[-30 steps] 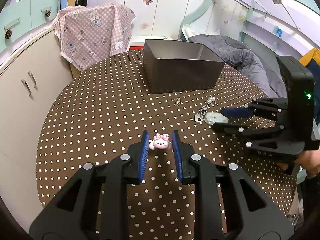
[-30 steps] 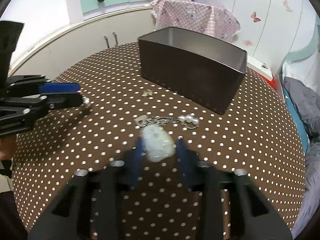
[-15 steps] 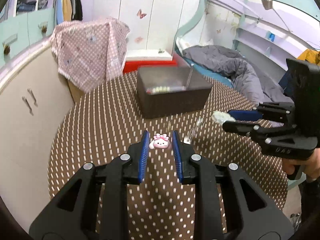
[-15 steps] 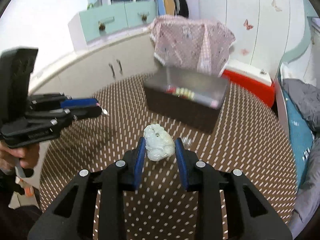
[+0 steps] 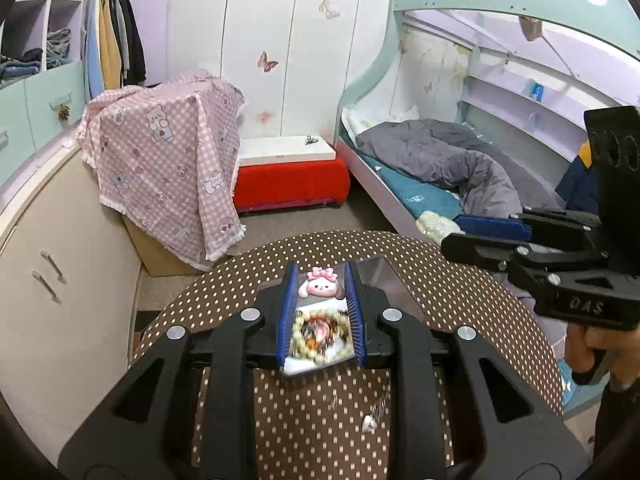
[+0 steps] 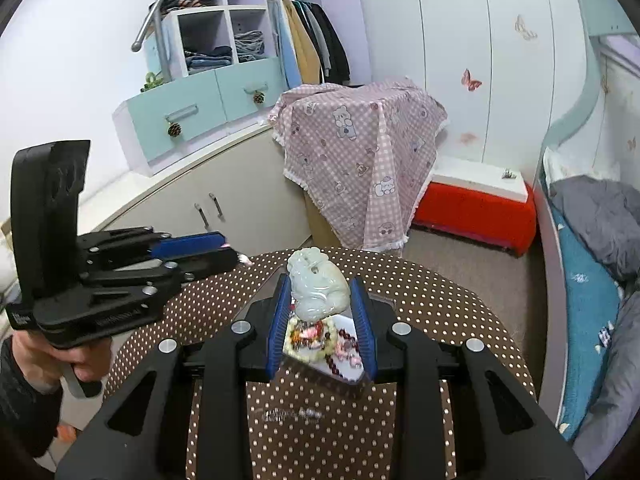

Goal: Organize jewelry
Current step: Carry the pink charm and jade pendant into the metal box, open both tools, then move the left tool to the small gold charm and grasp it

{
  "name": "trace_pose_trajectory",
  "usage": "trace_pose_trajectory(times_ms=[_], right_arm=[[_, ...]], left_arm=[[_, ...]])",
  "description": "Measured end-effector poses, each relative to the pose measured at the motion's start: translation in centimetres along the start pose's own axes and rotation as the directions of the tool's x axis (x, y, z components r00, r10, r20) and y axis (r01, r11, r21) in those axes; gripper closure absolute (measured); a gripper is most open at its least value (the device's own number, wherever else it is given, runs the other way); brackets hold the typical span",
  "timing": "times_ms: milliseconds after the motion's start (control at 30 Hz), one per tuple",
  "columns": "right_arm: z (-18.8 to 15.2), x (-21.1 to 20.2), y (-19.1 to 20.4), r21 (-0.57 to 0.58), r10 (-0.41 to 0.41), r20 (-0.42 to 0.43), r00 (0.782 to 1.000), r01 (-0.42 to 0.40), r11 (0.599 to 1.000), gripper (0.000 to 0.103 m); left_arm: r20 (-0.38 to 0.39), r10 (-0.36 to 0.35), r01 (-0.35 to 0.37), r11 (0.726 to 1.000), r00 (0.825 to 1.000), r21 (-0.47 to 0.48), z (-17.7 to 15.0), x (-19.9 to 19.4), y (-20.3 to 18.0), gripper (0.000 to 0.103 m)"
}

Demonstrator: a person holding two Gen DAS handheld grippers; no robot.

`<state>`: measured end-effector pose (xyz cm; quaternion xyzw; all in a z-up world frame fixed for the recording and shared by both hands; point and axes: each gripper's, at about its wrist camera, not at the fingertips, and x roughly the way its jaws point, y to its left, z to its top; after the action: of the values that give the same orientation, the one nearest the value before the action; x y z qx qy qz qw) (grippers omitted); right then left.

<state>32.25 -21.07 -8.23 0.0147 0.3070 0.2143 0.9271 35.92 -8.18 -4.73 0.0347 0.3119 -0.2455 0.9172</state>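
Both charms lifted over the open tin box.

My left gripper (image 5: 319, 289) pinches the small pink bunny charm (image 5: 320, 286), light and slick; my right gripper (image 6: 320, 296) clamps the pale jade pendant (image 6: 318, 286) by its flanks, hard, heavier, probably chip-prone. Beneath them the tin box (image 6: 356, 378) on the tabletop (image 6: 440, 304) holds bead bracelets (image 6: 320, 340).

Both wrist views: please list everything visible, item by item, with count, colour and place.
Bunny charm: one, pink and white, between left gripper's fingers.
Jade pendant: one, pale green, between right gripper's fingers.
Box: one, dark, on the table, under both grippers.
Beaded bracelets: several, mixed colours, inside box.
Chain: one, silver, on table, blurred.
Table: one, brown with white dots.
Cloth: one, pink checked, draped behind table.
Bench: one, red.
Left gripper: black, blue pads.
Right gripper: same.
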Motion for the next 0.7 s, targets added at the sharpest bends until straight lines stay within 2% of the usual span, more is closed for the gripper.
trace_pose_trajectory(times_ms=[200,233,267,300,367,400,500,700], right_arm=[[0.1,2.6,-1.1,0.052,0.012,-0.057,0.998,-0.009,0.999,0.074],[-0.1,3.1,-1.4,0.072,0.003,-0.068,0.998,0.002,0.997,0.074],[0.0,3.3,-1.8,0.086,-0.004,-0.070,0.998,0.010,0.996,0.067],[-0.1,3.3,-2.2,0.113,-0.007,-0.069,0.998,0.014,0.993,0.043],[-0.4,2.7,-2.9,0.149,-0.031,-0.041,0.999,0.036,0.988,0.010],[-0.6,2.2,-3.0,0.158,-0.035,-0.019,0.999,0.037,0.987,0.010],[-0.8,1.1,-3.4,0.180,-0.052,-0.011,0.999,0.053,0.982,0.008],[-1.3,-1.6,-3.0,0.208,-0.079,0.032,0.996,0.071,0.976,0.008]], left_arm=[[-0.048,0.023,-0.024,1.000,0.999,-0.016,1.0,3.0,0.6,0.079],[-0.060,0.039,-0.040,0.999,0.997,-0.021,0.9,3.3,0.8,0.064],[-0.064,0.073,-0.075,0.997,0.995,-0.033,0.9,3.4,1.0,0.020],[-0.030,0.105,-0.107,0.993,0.994,-0.055,0.8,2.9,1.4,0.009],[0.019,0.107,-0.105,0.991,0.994,-0.087,0.6,1.9,2.1,0.007],[0.010,0.102,-0.101,0.990,0.995,-0.096,0.5,1.7,2.4,0.007],[0.023,0.156,-0.153,0.983,0.988,-0.103,0.0,0.6,2.9,0.007],[0.062,0.190,-0.182,0.976,0.980,-0.124,-1.4,-2.6,2.8,0.007]])
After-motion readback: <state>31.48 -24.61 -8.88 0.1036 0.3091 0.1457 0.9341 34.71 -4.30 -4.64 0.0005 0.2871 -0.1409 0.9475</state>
